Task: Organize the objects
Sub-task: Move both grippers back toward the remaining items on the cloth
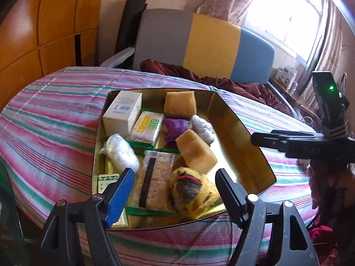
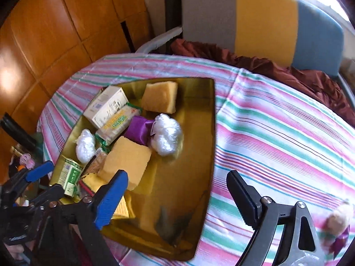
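So the gold tin tray [image 1: 233, 119] is sitting on a bed covered with a striped quilt [image 1: 55, 115] in pink, green and white, and it's holding all the stuff. Its inside is shiny enough that it's mirroring the contents. A white carton with a barcode [image 1: 123, 110] is lying at the far left corner, with a green-edged snack packet [image 1: 147, 127] leaning right beside it. Two yellow sponge blocks are showing up: one [image 1: 180, 106] at the far wall, one [image 1: 196, 151] tilted near the middle. A purple wrapped piece [image 1: 175, 128] is wedged between them, touching a crinkly clear plastic bundle [image 1: 203, 128]. Another plastic bundle [image 1: 121, 154] is lying on the left side, next to a long cracker pack with a dark stripe [image 1: 155, 179]. A yellow knitted thing with red trim [image 1: 193, 190] is sitting at the near edge.

Left gripper [image 1: 175, 196] is hovering over the near end of the tray, jaws spread wide, nothing in them. Right gripper [image 2: 177, 197] is hanging over the bare right part of the tray, jaws also wide apart and empty. A small fuzzy toy [image 2: 339, 219] is lying on the quilt off to its right.
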`<action>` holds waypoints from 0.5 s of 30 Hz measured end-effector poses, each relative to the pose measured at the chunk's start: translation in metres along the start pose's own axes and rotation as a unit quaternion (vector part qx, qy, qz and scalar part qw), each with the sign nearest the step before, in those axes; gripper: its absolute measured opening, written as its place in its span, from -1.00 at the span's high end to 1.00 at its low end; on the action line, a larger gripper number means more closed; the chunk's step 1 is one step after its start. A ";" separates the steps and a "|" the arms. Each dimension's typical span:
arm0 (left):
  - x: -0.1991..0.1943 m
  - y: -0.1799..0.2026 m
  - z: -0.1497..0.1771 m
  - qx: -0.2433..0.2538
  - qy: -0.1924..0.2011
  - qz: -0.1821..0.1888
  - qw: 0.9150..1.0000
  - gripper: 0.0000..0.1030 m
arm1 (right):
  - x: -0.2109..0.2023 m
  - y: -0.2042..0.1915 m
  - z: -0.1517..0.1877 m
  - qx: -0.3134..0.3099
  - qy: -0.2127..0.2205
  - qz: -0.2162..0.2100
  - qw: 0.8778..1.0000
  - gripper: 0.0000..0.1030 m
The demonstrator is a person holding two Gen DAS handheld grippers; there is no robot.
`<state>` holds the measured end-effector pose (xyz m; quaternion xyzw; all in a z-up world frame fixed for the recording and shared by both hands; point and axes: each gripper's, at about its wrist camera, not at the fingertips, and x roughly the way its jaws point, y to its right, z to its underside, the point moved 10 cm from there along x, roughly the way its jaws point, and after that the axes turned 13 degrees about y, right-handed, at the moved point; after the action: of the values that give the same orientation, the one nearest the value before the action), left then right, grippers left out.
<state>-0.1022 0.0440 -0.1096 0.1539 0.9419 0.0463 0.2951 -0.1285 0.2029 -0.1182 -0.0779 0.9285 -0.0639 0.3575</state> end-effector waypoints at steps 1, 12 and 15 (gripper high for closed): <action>-0.001 0.003 -0.001 0.004 0.001 0.001 1.000 -0.48 | -0.005 0.004 -0.001 0.005 0.004 0.002 1.000 -0.83; -0.003 0.045 -0.002 0.046 0.001 0.036 0.998 -0.48 | -0.063 0.086 0.008 0.063 0.021 0.078 0.995 -0.92; -0.001 0.059 0.001 0.055 -0.003 0.053 0.997 -0.48 | -0.092 0.127 0.010 0.092 0.034 0.111 0.989 -0.92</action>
<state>-0.0852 0.0994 -0.0989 0.2195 0.9328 0.0098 0.2858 -0.0666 0.3441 -0.0879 0.0612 0.9333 -0.1112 0.3360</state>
